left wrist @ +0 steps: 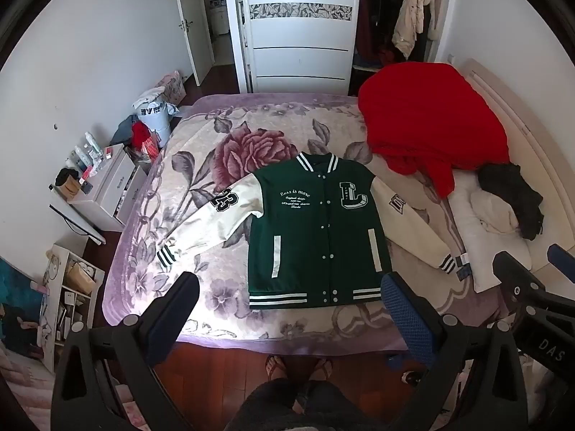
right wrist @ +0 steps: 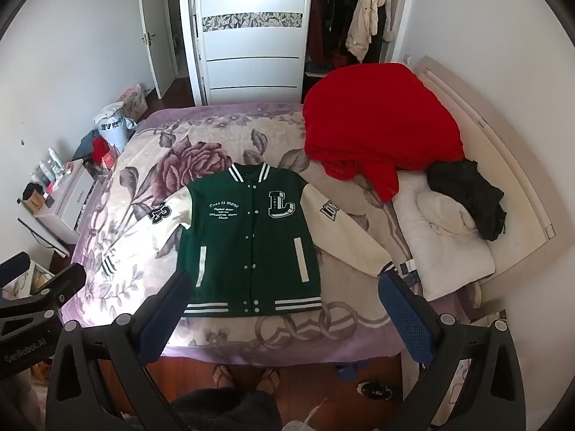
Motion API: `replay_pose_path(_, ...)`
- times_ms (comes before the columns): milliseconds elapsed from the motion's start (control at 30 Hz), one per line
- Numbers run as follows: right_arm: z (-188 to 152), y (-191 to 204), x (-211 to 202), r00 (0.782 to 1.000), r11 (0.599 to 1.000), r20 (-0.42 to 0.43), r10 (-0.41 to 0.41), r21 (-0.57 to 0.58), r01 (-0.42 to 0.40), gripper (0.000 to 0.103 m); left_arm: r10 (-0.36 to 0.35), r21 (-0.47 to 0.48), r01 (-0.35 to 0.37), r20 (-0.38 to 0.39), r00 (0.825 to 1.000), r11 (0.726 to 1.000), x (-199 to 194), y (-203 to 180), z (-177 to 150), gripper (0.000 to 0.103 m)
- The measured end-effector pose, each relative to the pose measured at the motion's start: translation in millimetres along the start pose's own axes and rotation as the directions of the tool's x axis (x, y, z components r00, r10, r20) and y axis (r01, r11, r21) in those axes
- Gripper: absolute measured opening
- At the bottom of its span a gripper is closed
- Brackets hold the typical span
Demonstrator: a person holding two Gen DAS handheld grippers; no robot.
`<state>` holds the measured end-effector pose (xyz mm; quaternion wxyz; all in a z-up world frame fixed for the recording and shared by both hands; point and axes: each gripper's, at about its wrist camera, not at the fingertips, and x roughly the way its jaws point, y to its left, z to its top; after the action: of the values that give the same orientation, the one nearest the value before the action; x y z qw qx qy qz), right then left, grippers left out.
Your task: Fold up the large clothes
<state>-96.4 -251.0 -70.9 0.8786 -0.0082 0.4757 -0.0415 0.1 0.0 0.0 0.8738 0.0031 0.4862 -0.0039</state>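
A: Where's the jacket (left wrist: 316, 230)?
B: Flat on the bed (left wrist: 201, 165), mid-frame, collar toward the top, beyond both tongs.
A: Tongs?
B: Left tongs (left wrist: 291, 309) and right tongs (right wrist: 284, 309) gape, empty; neither looks clearly nearer.

I find the jacket (left wrist: 316, 230) laid flat on the bed (left wrist: 201, 165), front up, collar toward the wardrobe (left wrist: 300, 28) behind the bed, hem toward the near edge. Its sleeves spread out to left and right. To the jacket's right, farther back, a heaped blanket (left wrist: 431, 118) lies on the bed; a pillow (left wrist: 492, 237) lies nearer, at the right. A nightstand (left wrist: 107, 186) stands left of the bed.
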Motion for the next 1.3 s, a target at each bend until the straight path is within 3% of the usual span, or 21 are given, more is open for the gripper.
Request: replay_pose_path(1300,4.0,-2.6,-4.5,1.0,1.0,0.004,-0.003,-0.002,0.003,0.103,-0.006,-0.003,0.006,0.018,1.0,1.0,-0.5,-0.1,-0.1,0.103)
